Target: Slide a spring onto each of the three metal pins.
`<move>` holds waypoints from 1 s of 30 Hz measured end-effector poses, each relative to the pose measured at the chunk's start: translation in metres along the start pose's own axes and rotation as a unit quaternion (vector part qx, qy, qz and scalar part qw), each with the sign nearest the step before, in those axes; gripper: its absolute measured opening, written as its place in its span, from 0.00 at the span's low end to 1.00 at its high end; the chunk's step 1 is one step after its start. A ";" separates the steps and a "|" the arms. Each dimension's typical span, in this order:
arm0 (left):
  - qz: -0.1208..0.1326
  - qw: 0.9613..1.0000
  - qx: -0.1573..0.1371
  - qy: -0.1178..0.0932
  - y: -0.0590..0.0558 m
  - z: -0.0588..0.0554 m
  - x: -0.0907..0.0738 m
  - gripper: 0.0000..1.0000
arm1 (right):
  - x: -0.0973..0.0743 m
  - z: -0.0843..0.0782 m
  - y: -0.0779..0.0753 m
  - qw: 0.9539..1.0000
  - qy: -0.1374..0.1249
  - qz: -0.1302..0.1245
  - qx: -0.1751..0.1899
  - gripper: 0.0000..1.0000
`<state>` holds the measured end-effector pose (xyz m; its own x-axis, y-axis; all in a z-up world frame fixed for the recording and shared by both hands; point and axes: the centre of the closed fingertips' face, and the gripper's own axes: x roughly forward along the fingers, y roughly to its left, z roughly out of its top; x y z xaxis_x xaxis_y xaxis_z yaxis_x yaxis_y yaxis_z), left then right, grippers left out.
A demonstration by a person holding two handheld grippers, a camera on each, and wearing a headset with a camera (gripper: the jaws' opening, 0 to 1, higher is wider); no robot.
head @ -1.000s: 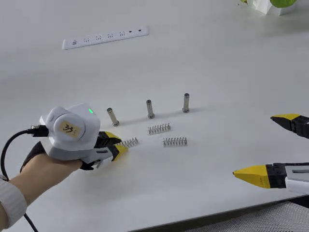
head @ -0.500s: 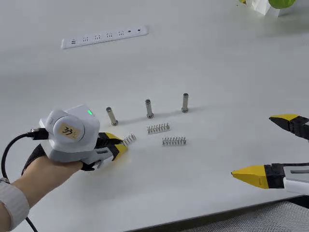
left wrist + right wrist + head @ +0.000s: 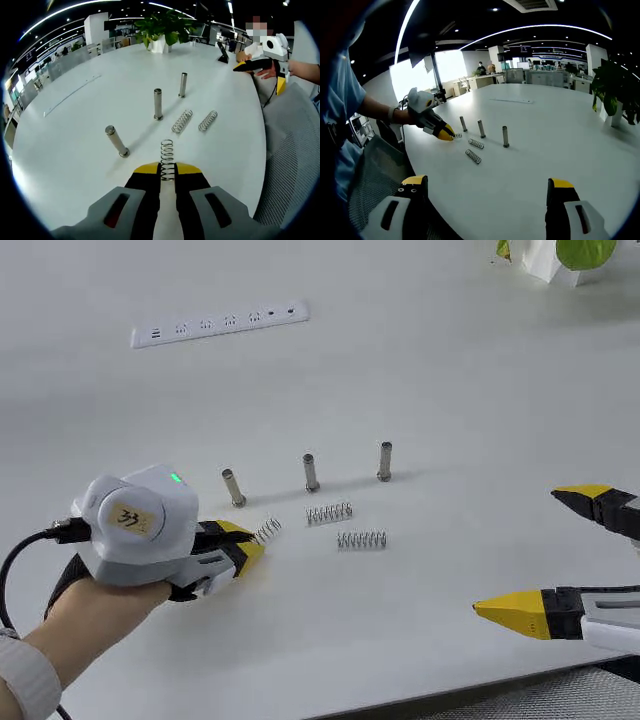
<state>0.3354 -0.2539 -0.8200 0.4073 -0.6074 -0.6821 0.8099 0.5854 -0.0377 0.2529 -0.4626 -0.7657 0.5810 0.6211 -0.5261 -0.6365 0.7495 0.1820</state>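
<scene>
One spring (image 3: 167,155) sits nipped by its near end in the left gripper (image 3: 167,172), jaws closed down on the coil, its free end pointing out near the left pin (image 3: 116,141), which leans. It looks light and springy, apt to bend or flick away, so a hold near one end suits, leaving the bore free. Two loose springs (image 3: 329,512) lie on the table (image 3: 450,390) just before the mid pin (image 3: 311,472) and right pin (image 3: 385,461). Far over, the right gripper (image 3: 515,552) hovers wide open, empty, well apart

On the table (image 3: 450,390), three pins (image 3: 311,472) stand in a row, two springs (image 3: 330,512) before them.
</scene>
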 end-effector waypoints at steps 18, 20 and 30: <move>-0.016 0.996 0.005 -0.090 -0.030 0.064 -0.028 0.07 | 0.019 0.043 0.019 0.998 -0.050 0.028 0.004 0.97; -0.019 0.994 0.006 -0.103 -0.035 0.072 -0.029 0.07 | 0.020 0.051 0.021 0.998 -0.062 0.031 0.007 0.97; -0.040 0.987 0.002 -0.153 -0.059 0.103 -0.030 0.07 | 0.027 0.076 0.031 0.993 -0.105 0.050 0.035 0.96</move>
<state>0.3190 -0.3255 -0.7220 0.4507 -0.7854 -0.4242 0.8457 0.5278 -0.0788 0.2874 -0.4047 -0.7114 0.6149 0.7214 -0.3186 -0.6635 0.6916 0.2853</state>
